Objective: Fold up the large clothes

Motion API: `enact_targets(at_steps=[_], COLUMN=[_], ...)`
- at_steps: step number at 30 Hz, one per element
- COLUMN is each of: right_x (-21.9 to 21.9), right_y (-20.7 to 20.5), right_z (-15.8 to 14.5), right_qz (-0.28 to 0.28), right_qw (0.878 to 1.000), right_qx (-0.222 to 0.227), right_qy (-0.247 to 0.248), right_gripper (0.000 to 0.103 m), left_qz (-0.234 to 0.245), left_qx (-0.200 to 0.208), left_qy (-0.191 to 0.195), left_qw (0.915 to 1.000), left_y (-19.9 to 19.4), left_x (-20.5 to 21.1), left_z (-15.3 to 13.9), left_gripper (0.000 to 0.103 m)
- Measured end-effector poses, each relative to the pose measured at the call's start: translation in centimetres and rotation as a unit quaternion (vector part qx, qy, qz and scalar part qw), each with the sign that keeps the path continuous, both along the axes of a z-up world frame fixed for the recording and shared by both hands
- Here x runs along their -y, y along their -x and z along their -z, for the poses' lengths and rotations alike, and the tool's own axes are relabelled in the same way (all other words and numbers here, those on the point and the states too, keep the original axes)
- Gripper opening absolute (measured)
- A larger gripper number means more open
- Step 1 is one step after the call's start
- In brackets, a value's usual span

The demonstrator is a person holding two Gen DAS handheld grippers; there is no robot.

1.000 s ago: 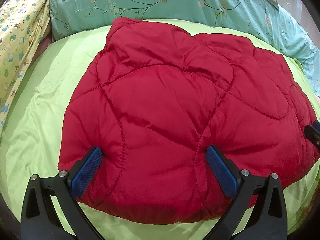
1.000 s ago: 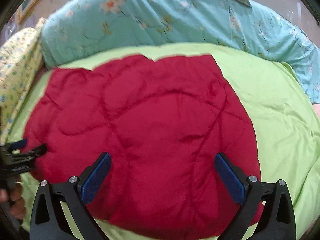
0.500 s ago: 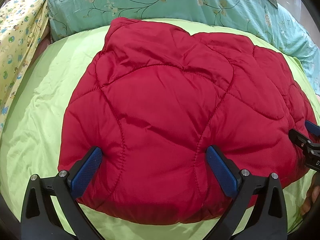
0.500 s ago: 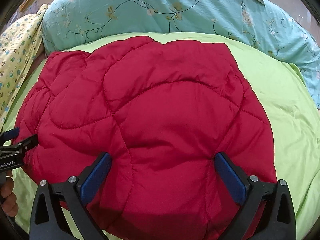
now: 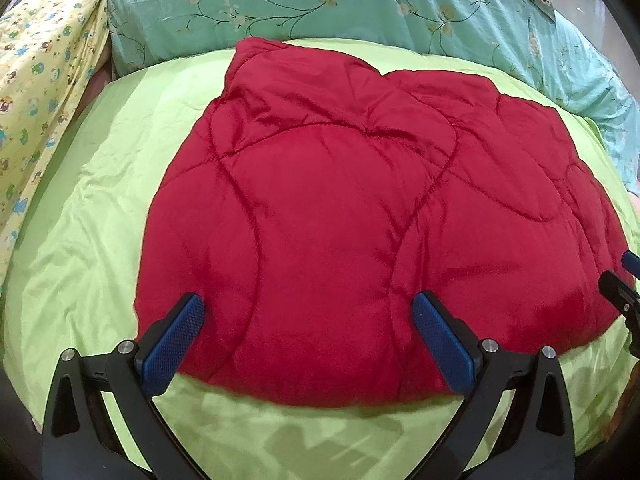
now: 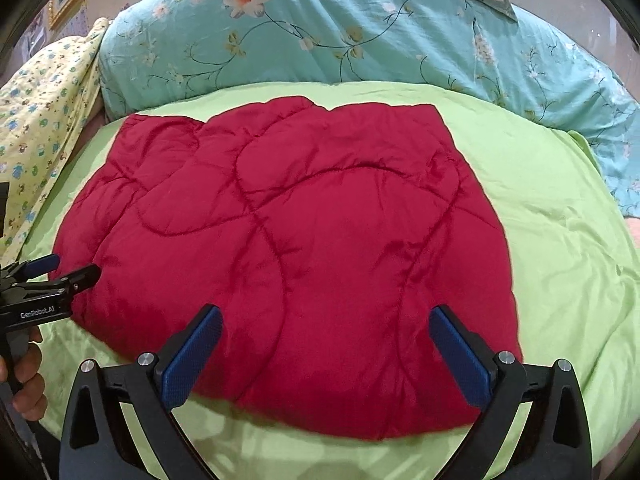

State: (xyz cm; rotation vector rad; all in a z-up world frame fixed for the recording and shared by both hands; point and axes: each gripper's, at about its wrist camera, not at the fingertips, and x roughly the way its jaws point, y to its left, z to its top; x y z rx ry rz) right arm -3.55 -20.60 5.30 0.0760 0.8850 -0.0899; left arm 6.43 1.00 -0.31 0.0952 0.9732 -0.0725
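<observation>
A red quilted padded garment lies folded in a thick, roughly square bundle on a light green bedsheet; it also fills the middle of the right wrist view. My left gripper is open and empty, its blue pads above the bundle's near edge. My right gripper is open and empty, also above the near edge. The left gripper shows at the left edge of the right wrist view, open beside the bundle's left side. The right gripper's tip shows at the right edge of the left wrist view.
A teal floral duvet is heaped along the far side of the bed. A yellow patterned cloth hangs at the far left. The green sheet lies bare around the bundle, and the bed's near edge is just below both grippers.
Both grippers have drawn back toward the near edge of the bed, so more green sheet shows below the red bundle. Both stay open. The bundle has not moved.
</observation>
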Motion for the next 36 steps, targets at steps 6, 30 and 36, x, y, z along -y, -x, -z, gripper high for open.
enact_targets(at_steps=[6, 30, 36], right_x=[-0.2, -4.5, -5.9], right_y=[1.1, 7.2, 7.0], right_z=[-0.3, 0.2, -2.0], right_qz=[-0.002, -0.053, -0.065], right_qw=[1.000, 0.997, 0.996], right_qx=[0.000, -0.046, -0.032], right_qy=[0.003, 0.040, 0.056], right_gripper=[0.103, 0.103, 0.103], left_qz=[-0.004, 0.043, 0.027], left_qx=[0.001, 0.048, 0.063], left_qy=[-0.008, -0.093, -0.088], left_qw=[1.0000, 0.9935, 0.9938], left_y=[1.4, 9.4, 9.7], left_x=[-0.6, 0.6, 0.5], left_z=[-0.2, -2.3, -4.7], left_gripper=[0.103, 0.103, 0.103])
